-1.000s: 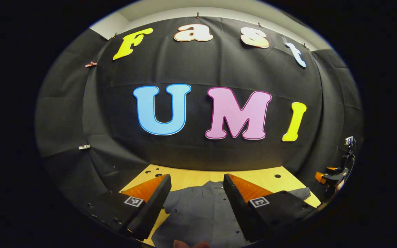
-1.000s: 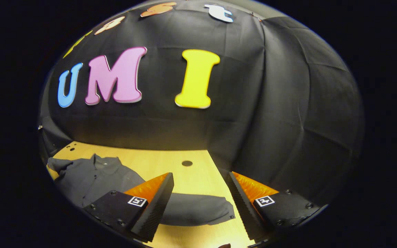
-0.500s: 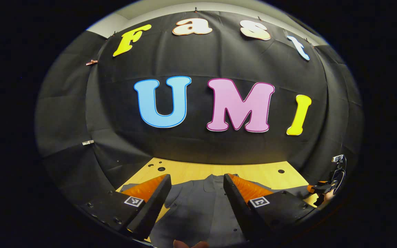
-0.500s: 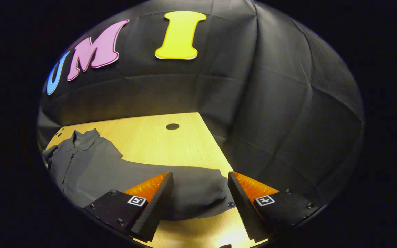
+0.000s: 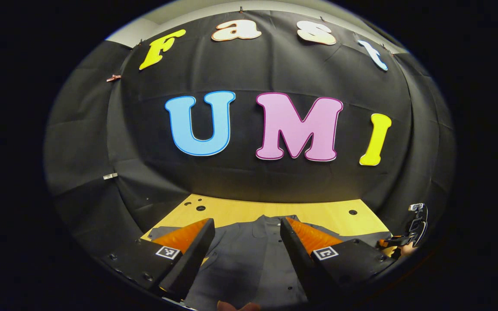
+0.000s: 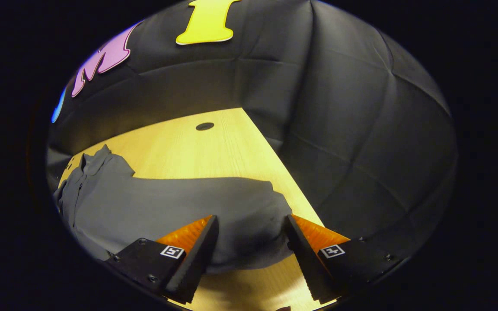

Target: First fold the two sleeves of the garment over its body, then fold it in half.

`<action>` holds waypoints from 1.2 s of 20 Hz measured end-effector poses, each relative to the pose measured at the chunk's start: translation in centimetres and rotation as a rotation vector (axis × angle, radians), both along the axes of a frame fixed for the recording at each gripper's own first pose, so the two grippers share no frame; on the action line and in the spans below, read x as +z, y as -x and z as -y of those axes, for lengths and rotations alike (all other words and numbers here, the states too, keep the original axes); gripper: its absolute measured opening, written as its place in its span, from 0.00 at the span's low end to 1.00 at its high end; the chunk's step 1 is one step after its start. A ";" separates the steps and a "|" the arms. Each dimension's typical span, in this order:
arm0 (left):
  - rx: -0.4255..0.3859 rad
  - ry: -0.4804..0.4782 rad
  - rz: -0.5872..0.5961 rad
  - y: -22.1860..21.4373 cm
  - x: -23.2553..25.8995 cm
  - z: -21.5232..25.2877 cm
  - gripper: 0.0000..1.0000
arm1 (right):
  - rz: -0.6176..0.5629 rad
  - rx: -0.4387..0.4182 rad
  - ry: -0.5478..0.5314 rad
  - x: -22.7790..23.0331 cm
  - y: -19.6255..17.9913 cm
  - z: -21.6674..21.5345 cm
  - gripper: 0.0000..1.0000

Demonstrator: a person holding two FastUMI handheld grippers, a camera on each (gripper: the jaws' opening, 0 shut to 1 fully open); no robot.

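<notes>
Shirt [image 5: 249,263]: hem cut off by lower edge in left gripper view; left sleeve hidden behind the left claw [image 5: 247,242]. Right claw [image 5: 409,239]: small at the rim, state unreadable. Right sleeve [image 6: 231,211]: cuff partly hidden behind claw fingers [image 6: 197,250].

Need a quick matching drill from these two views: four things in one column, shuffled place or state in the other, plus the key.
Things
1. shirt sleeve
2. shirt collar
3. right gripper
4. table hole

Places or states
A. open, fingers either side of the sleeve end
B. on bare wood near the back wall
C. stretched out flat across the table
D. far end of the shirt, between the left gripper fingers

Pairs: 1-C, 2-D, 3-A, 4-B
</notes>
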State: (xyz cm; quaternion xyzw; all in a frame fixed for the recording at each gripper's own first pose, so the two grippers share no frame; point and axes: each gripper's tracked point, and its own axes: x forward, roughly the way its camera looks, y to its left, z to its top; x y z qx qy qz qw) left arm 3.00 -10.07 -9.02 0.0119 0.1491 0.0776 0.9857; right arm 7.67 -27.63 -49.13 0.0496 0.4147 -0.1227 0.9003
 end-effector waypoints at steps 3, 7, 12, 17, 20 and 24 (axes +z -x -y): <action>0.025 -0.014 0.002 0.7 0.2 -0.6 0.96 | 0.035 -0.008 0.003 0.4 -0.8 -0.2 0.95; 0.060 -0.027 0.025 1.6 1.2 -2.1 0.96 | 0.040 0.006 0.008 0.0 -1.6 -1.0 0.23; 0.116 -0.003 0.023 3.1 0.6 -6.0 0.96 | 0.119 -0.036 -0.034 3.8 -2.2 -1.7 0.08; 0.124 -0.037 0.058 3.6 1.1 -11.3 0.96 | 0.266 -0.028 0.027 12.9 -2.6 -3.1 0.09; 0.103 -0.038 0.080 3.2 1.1 -14.6 0.96 | 0.334 -0.023 0.037 18.5 -2.5 -5.5 0.08; 0.069 -0.020 0.089 2.5 -0.2 -18.9 0.96 | 0.418 -0.007 0.049 24.9 -3.1 -10.2 0.08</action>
